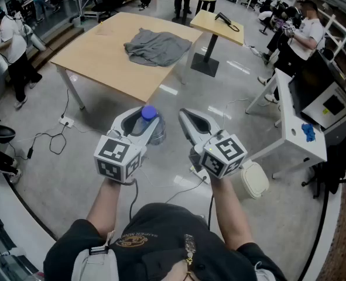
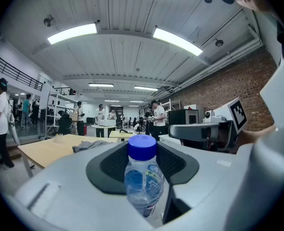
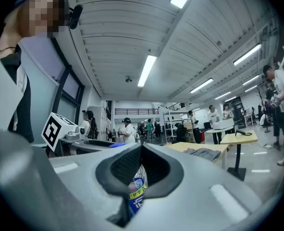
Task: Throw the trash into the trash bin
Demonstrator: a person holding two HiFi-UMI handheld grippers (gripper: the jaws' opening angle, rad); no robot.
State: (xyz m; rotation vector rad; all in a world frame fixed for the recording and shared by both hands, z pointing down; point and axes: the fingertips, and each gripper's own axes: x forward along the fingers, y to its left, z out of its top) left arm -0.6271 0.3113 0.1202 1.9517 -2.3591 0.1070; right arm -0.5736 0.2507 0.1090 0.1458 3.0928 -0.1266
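My left gripper [image 1: 142, 119] is shut on a clear plastic bottle [image 1: 148, 113] with a blue cap, held upright at waist height over the floor. In the left gripper view the bottle [image 2: 142, 177] stands between the dark pads, its blue label facing the camera and its cap above the jaws. Just to its right, my right gripper [image 1: 185, 115] is shut, with nothing in it. In the right gripper view its jaws [image 3: 142, 148] meet at the tip. The label of the bottle [image 3: 137, 192] shows through the gap below them.
A wooden table [image 1: 102, 57] with a grey cloth [image 1: 157, 45] stands ahead. A small table [image 1: 216, 25] is beyond it and a white desk [image 1: 295, 127] is to the right. A white lidded container [image 1: 254, 180] sits on the floor. Cables [image 1: 55, 138] lie on the left. People stand around.
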